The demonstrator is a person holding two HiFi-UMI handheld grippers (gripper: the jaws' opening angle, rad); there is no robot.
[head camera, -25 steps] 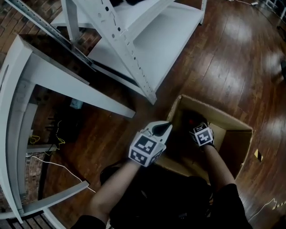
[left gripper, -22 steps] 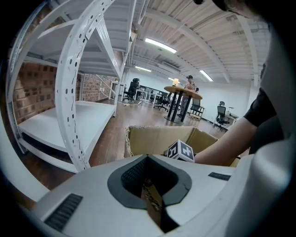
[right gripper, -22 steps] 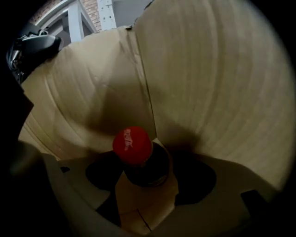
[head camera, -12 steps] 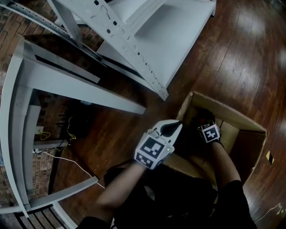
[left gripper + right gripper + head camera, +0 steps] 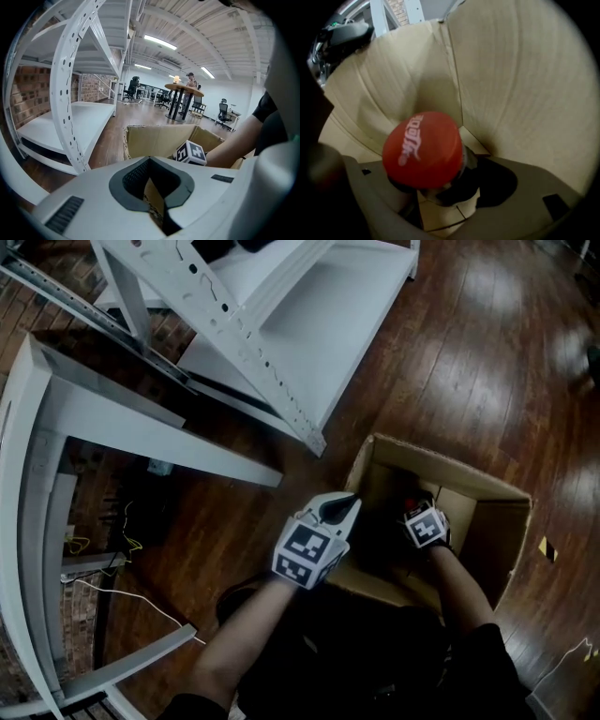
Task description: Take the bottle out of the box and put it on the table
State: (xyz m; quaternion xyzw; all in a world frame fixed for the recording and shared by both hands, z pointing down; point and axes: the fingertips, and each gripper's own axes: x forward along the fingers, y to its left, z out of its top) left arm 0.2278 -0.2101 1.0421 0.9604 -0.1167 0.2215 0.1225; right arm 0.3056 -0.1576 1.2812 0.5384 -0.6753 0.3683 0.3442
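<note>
Now | left tool (image 5: 339,509) clamped on box (image 5: 441,465) wall | right tool (image 5: 445,197) pointing steeply down, jaws just closing round bottle (image 5: 423,147), not gripping

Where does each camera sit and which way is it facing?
Head view: on the head, steeply down at box; both forearms show.
Left gripper view: on left gripper, shut on box wall, faces across room; right forearm shows.
Right gripper view: on right gripper, looks down inside; jaws just closing, bottle between.
All share the box.
</note>
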